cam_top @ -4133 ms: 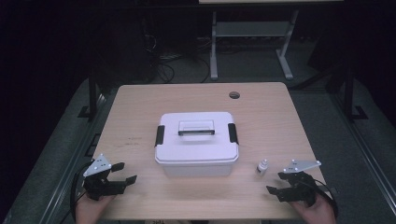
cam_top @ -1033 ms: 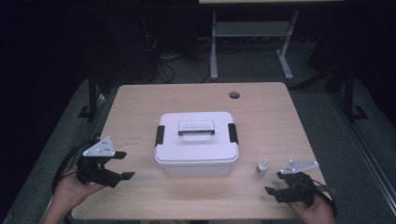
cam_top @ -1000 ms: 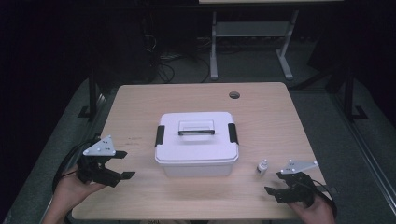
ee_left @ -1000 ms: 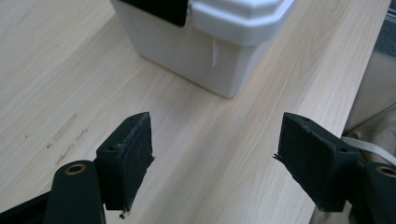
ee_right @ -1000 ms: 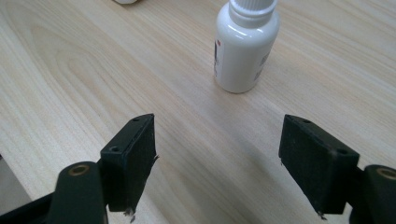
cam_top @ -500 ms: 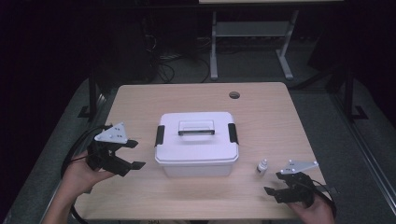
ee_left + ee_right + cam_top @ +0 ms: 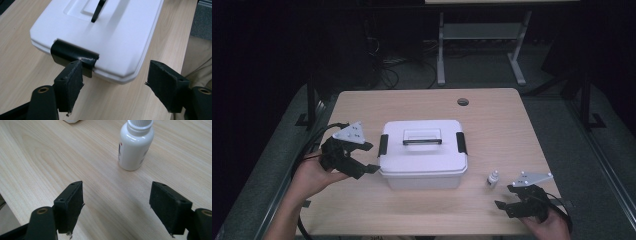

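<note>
A white lidded box point(image 7: 422, 152) with a black handle point(image 7: 422, 141) and black side latches stands mid-table. My left gripper point(image 7: 367, 157) is open just beside the box's left latch point(image 7: 383, 144). In the left gripper view the latch point(image 7: 72, 55) sits right ahead of the left jaw, with the box lid point(image 7: 112, 32) beyond; my left gripper point(image 7: 113, 86) holds nothing. A small white dropper bottle point(image 7: 493, 179) stands upright right of the box. My right gripper point(image 7: 504, 197) rests open near the front right edge, with the bottle point(image 7: 135, 145) a short way ahead of my right gripper point(image 7: 115, 205).
The wooden table point(image 7: 512, 130) has a round cable hole point(image 7: 463, 101) at the back right. A cable point(image 7: 312, 145) trails from the left gripper off the table's left side. A metal stand point(image 7: 482, 40) is on the floor behind the table.
My left gripper has lifted off the front left of the table and moved forward and right, up to the box's left latch. The right gripper has stayed put.
</note>
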Demonstrator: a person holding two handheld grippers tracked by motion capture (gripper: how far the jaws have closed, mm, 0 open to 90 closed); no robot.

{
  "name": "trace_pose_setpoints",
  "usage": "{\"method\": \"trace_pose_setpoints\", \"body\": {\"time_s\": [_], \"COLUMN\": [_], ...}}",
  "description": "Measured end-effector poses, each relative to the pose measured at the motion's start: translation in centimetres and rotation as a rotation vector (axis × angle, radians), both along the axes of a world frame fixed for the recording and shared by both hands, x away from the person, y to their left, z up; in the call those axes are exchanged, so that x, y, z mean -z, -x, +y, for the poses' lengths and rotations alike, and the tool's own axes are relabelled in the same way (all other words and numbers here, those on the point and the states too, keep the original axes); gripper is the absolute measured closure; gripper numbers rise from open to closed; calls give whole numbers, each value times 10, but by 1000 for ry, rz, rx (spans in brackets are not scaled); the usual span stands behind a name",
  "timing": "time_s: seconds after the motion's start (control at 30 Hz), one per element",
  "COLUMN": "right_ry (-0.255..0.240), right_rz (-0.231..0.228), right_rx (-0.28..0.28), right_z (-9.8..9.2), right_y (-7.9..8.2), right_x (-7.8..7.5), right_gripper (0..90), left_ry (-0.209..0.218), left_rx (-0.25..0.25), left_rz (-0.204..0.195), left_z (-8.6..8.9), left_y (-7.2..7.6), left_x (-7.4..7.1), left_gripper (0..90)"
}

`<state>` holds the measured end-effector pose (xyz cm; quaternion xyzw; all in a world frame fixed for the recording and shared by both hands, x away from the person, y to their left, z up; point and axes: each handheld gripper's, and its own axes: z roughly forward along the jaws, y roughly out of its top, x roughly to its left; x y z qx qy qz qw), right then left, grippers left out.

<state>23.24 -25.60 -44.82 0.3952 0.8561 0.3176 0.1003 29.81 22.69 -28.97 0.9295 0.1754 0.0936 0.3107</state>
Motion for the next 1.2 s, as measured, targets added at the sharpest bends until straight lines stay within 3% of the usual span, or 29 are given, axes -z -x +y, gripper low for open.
{"method": "trace_pose_setpoints", "body": {"time_s": [0.97, 1.2], "right_ry": [-8, -8], "right_rz": [2, 5], "right_rx": [-3, -6], "right_z": [-2, 1], "right_y": [-1, -2], "right_x": [0, 0], "right_gripper": [265, 265], "left_ry": [-50, -61], "left_rx": [55, 80], "left_rz": [24, 31], "left_z": [-41, -56], "left_y": [-32, -44], "left_x": [-9, -6], "left_gripper": [328, 376]}}
